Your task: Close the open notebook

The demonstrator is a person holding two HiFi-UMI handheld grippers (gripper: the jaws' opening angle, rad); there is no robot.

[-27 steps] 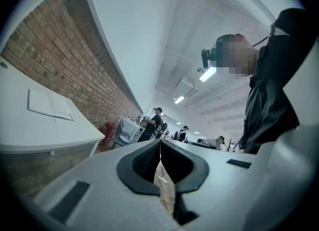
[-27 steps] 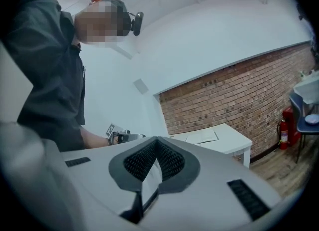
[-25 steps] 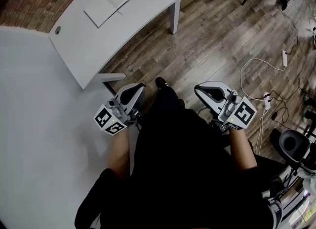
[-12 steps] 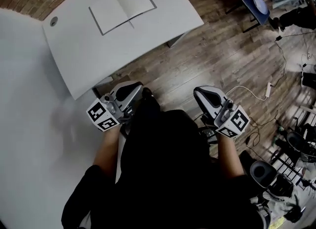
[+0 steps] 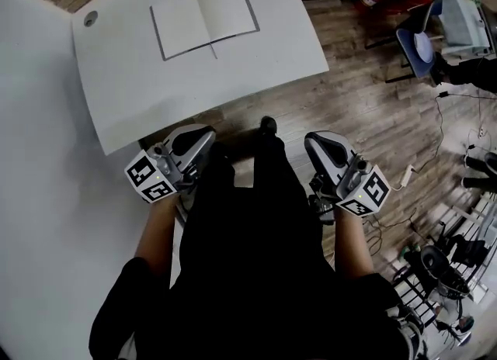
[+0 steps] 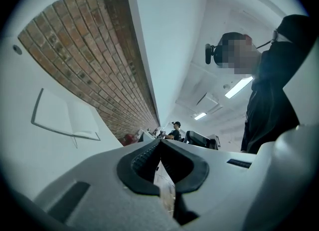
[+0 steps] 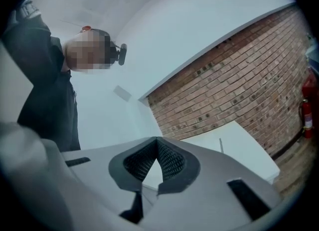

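The notebook [image 5: 203, 15] lies open on the worktop [image 5: 155, 87], well apart from the left tool [image 5: 196, 140] and right tool [image 5: 321, 147], both pressed together and empty; it looks light and floppy, best lifted by one cover's outer edge.

Soft, even indoor light fills the head view. The pale grey rectangular tabletop [image 5: 132, 79] at upper centre is bright without glare, and the open white-paged notebook [image 5: 203, 15] barely stands out from it, while the person's black clothing [image 5: 256, 273] below sinks into featureless dark. In the left gripper view, long white ceiling strip lights [image 6: 238, 87] glow at centre right. Both gripper views bow straight lines — their corners fall to black.
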